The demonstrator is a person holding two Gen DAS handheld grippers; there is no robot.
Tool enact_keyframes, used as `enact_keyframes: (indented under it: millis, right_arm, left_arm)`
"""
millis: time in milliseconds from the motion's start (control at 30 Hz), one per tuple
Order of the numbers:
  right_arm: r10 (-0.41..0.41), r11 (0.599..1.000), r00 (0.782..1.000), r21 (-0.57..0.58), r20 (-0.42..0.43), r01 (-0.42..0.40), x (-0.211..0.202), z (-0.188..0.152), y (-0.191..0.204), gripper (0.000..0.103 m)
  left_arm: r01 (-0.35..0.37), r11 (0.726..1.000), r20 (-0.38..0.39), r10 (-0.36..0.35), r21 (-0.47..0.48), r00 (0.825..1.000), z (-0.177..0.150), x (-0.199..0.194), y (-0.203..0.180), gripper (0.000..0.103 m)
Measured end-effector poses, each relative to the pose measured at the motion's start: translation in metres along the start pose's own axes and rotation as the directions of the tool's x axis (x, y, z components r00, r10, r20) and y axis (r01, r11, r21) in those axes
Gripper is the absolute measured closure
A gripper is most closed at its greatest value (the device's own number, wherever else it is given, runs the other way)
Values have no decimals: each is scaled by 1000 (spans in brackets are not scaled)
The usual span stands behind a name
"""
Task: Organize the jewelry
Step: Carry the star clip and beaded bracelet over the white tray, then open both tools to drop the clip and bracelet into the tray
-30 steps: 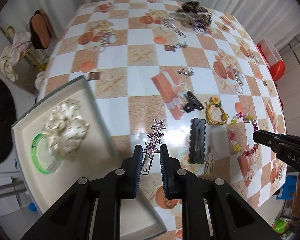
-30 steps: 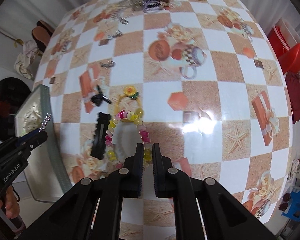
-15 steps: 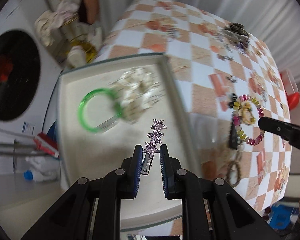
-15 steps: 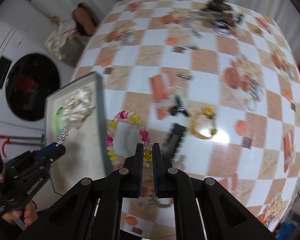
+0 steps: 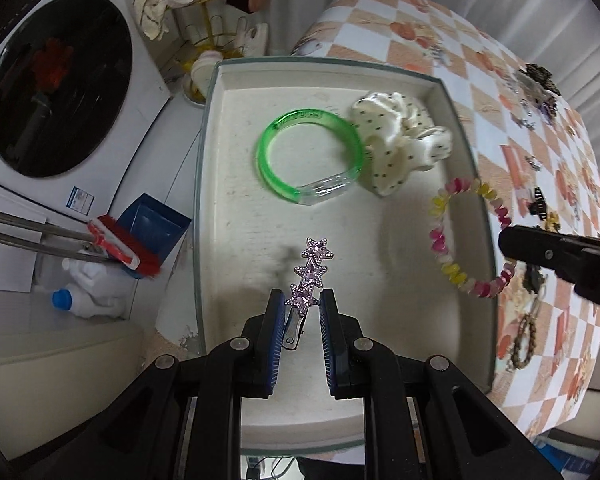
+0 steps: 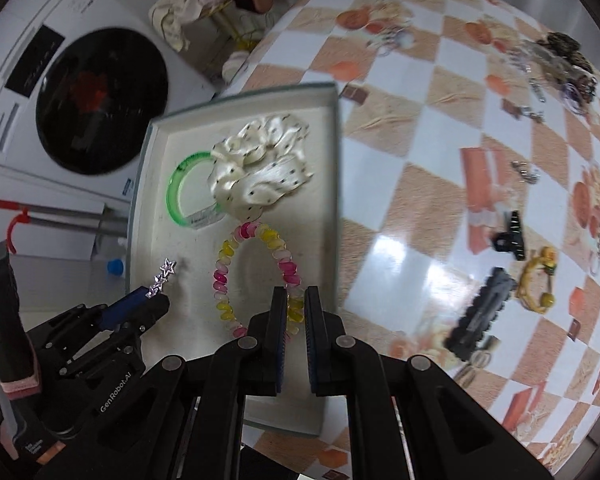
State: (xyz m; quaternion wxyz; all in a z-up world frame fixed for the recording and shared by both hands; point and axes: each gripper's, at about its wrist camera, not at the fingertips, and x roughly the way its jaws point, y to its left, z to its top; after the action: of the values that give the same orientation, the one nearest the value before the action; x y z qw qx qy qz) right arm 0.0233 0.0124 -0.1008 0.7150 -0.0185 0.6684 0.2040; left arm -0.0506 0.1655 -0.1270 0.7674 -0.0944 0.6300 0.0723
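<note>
My left gripper [image 5: 300, 300] is shut on a silver hair clip with three pink stars [image 5: 310, 271], held above the white tray [image 5: 236, 184]. The same clip [image 6: 162, 274] shows in the right wrist view. My right gripper [image 6: 296, 300] is shut on a pink-and-yellow beaded bracelet [image 6: 224, 264], which hangs over the tray's right part [image 6: 332, 168]; the bracelet [image 5: 452, 272] also shows in the left wrist view under the right gripper's fingers [image 5: 540, 252]. Inside the tray lie a green bangle [image 5: 276, 140] and a cream dotted scrunchie [image 5: 400, 140].
On the checkered tablecloth [image 6: 420, 152] lie a black claw clip [image 6: 510, 236], a long black clip [image 6: 480, 312], a yellow hair tie [image 6: 536, 280] and a heap of jewelry at the far edge [image 6: 560, 64]. A washing machine [image 5: 56, 80] and floor clutter lie left of the table.
Both grippers have swung left from over the tablecloth to over the tray, each carrying its piece. The star clip and the bracelet now hang above the tray's inside.
</note>
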Motion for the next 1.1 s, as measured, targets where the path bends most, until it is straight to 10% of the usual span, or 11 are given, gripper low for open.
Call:
enact_keyframes:
  millis: [1100]
  right_arm:
    - [-94, 995, 994, 9, -63, 94, 70, 53, -7, 93]
  left_arm:
    - [-95, 995, 35, 94, 20, 995, 41, 40, 2, 80]
